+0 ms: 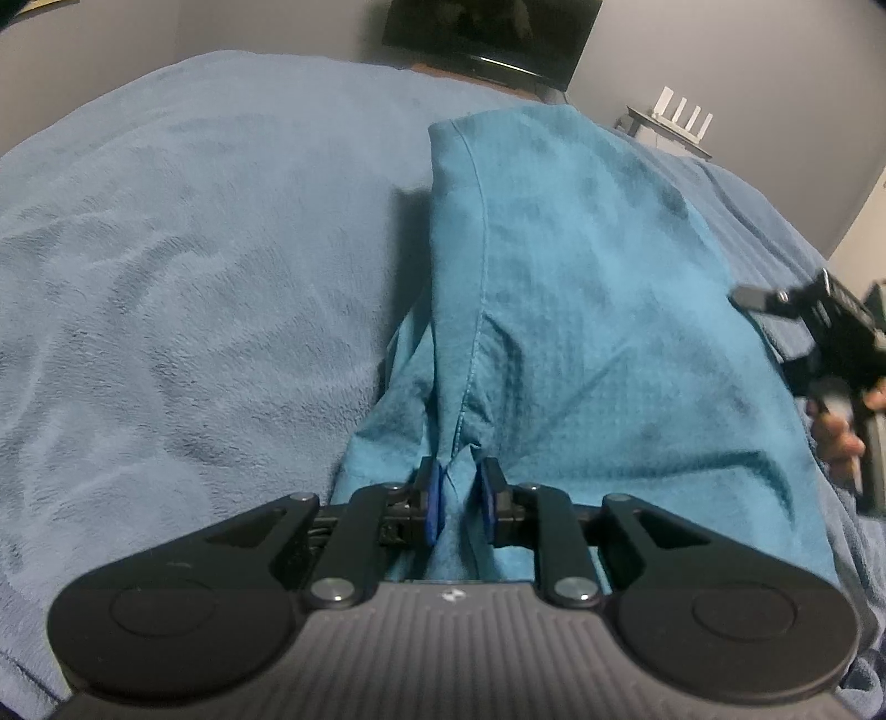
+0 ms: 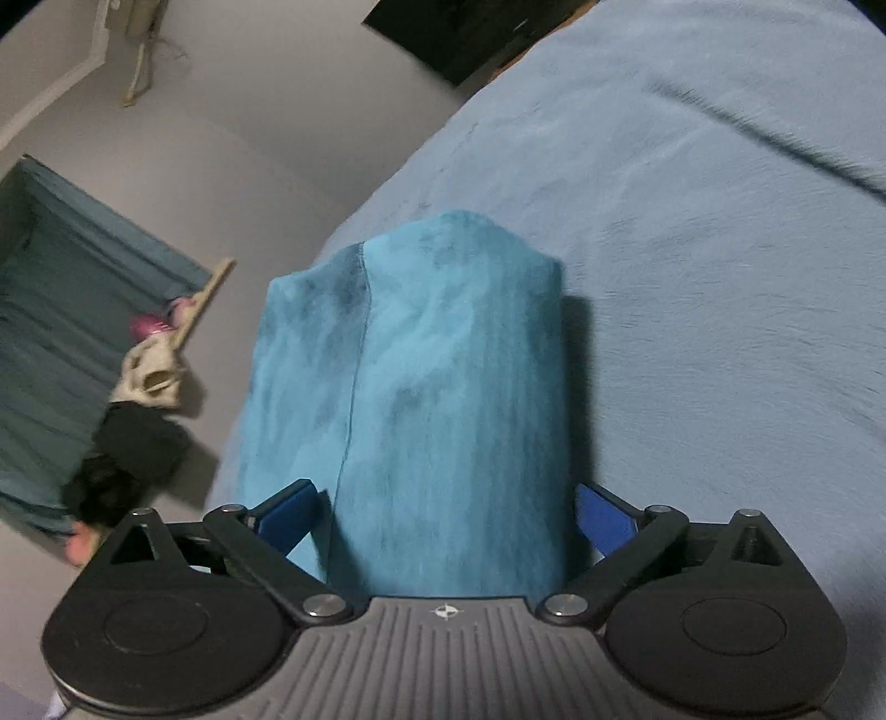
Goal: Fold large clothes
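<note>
Two tongs work one teal garment (image 1: 581, 310), which lies spread on a bed covered with a pale blue fleece blanket (image 1: 183, 266). The left tongs (image 1: 459, 498) are narrow, their blue pads (image 1: 433, 501) pinching a bunched seam at the garment's near edge, and the cloth rises in a ridge away from that grip. Seen from the left wrist, the right tongs (image 1: 775, 302) sit at the garment's right edge, gripped by a hand (image 1: 839, 437). In the right wrist view the right tongs (image 2: 443, 518) stand wide, their pads (image 2: 603, 518) on either side of a broad fold of the garment (image 2: 421, 387) without pressing it. Beyond the garment's far end a dark monitor (image 1: 487, 39) and a white router (image 1: 681, 119) stand by the wall.
</note>
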Action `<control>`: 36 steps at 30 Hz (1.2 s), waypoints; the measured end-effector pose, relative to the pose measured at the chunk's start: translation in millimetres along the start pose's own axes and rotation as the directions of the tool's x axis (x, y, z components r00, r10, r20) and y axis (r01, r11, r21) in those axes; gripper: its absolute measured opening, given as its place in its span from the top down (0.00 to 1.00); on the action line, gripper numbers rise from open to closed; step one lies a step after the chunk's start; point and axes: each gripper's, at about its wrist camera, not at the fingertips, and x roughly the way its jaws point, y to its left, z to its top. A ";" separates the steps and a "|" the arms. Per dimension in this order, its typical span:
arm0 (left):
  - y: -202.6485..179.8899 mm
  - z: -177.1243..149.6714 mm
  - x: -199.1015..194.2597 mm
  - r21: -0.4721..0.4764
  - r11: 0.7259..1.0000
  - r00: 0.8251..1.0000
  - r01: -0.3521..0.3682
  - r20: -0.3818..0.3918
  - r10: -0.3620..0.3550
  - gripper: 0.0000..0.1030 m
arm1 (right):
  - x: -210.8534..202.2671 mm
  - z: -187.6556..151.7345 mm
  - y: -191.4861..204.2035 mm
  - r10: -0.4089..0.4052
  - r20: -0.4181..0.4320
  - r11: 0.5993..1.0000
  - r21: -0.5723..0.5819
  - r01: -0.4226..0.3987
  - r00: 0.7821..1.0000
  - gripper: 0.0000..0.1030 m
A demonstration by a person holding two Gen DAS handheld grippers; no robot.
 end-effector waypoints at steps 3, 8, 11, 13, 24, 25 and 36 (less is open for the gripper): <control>0.9 1.6 6.6 -0.005 1.000 1.000 0.006 -0.012 -0.006 0.83 | 20.6 15.1 -13.7 0.054 -0.039 0.998 0.021 -0.053 0.998 0.00; 2.3 2.7 19.5 -0.026 0.999 0.999 0.023 -0.032 -0.024 0.82 | 42.2 38.1 -31.7 0.127 -0.056 0.992 0.008 -0.127 0.990 0.00; 3.7 2.9 23.4 -0.037 0.999 0.999 0.031 -0.039 -0.033 0.82 | 49.3 47.0 -38.3 0.156 -0.043 0.988 0.007 -0.156 0.987 0.01; 2.5 3.9 25.2 -0.038 0.999 0.999 0.027 -0.041 -0.029 0.82 | 53.2 48.5 -35.3 0.144 -0.024 0.989 -0.013 -0.144 0.989 0.04; -27.0 6.5 25.0 -0.017 0.999 0.999 0.028 0.020 -0.028 0.82 | -25.8 20.5 5.4 0.097 0.238 0.995 -0.051 -0.087 0.966 0.45; -35.0 6.7 26.5 -0.009 0.999 0.999 0.037 0.029 -0.037 0.82 | -36.3 20.1 2.9 0.096 0.254 0.995 -0.040 -0.089 0.962 0.45; -117.8 7.7 54.4 0.150 0.975 0.986 0.165 0.010 -0.168 0.82 | -86.2 145.4 -23.5 -0.056 0.210 0.989 -0.122 0.083 0.976 0.46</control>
